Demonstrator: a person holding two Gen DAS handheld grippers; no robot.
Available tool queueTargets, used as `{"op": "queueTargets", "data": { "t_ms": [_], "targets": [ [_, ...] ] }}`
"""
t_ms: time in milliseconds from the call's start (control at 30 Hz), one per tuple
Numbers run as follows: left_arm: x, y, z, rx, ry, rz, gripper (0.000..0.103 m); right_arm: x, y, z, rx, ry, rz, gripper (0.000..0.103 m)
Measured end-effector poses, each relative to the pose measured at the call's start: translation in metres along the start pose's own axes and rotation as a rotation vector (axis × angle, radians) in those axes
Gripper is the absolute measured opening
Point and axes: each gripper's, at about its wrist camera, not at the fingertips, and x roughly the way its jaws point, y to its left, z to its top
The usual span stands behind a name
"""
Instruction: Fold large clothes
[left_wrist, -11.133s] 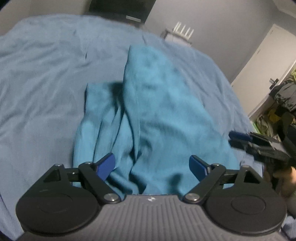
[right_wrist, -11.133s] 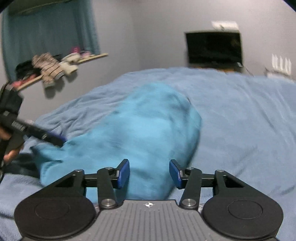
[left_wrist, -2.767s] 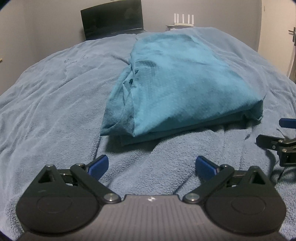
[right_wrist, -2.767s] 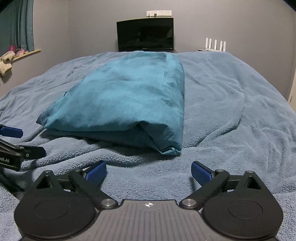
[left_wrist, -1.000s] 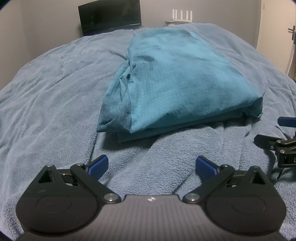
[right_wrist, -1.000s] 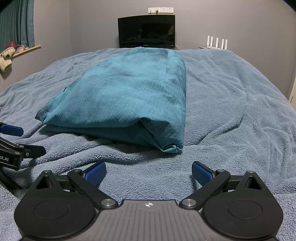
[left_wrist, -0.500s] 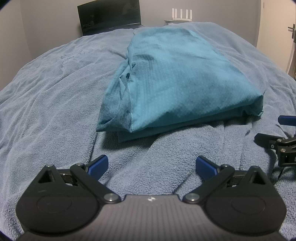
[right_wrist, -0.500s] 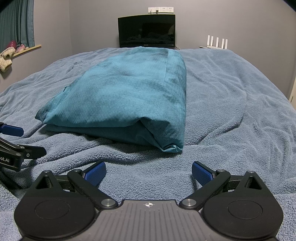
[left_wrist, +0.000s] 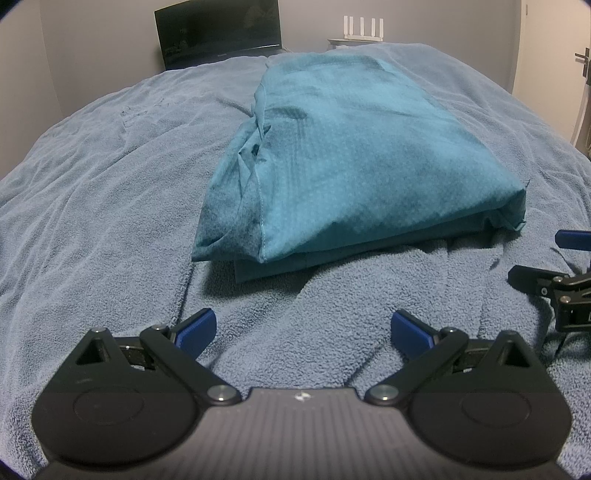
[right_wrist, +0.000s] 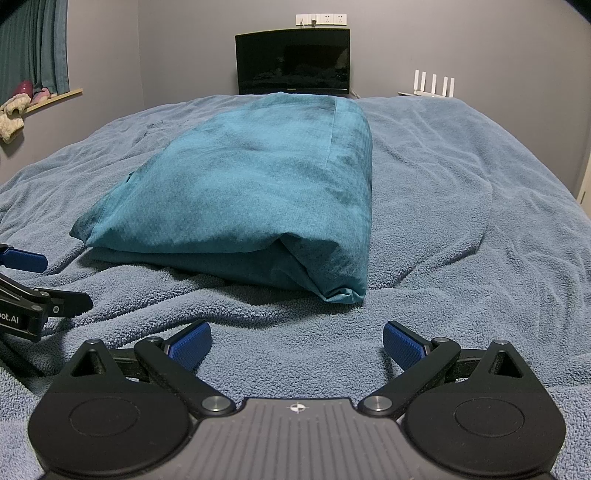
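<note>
Garment (left_wrist: 354, 162) is now a flat folded packet on the bed (left_wrist: 96, 206); 11 s back it was a loose heap, both tools right at it. Over the last few seconds it hasn't shifted, only small camera drift. My read: fold is done or nearly so, tools parked.

Left tool (left_wrist: 304, 330): jaws wide, holding nothing, low over the blanket, short of the packet's near edge. Right tool (right_wrist: 295, 341): same, wide and empty, apart from the cloth. Each tool shows at the edge of the other's view, side by side, not touching.

Edges:
- Near edge: layers stacked, the lower layer peeks out a bit under the top one at front left.
- Left side: bunched, creased, with a visible hem seam. Least tidy side.
- Right side: rounded fold, clean; the near right corner sticks out as a small tab.

Room: open blanket on both sides and in front, rumpled but bare. Monitor (right_wrist: 293, 61) and router (right_wrist: 434, 85) sit past the far end of the bed, well apart. If another fold is wanted, the near corners are reachable by both tools.
</note>
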Motion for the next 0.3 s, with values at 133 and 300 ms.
{"op": "queueTargets", "data": {
  "t_ms": [133, 300],
  "targets": [
    [0.0017, 0.0009, -0.0013, -0.002, 0.001, -0.005, 0.102, 0.0000, -0.0002, 0.0001, 0.000, 0.000, 0.000, 0.101],
    [0.0029, 0.0026, -0.0016, -0.008, 0.007, -0.012, 0.102, -0.0002, -0.0007, 0.0002, 0.000, 0.001, 0.001, 0.101]
  ]
}}
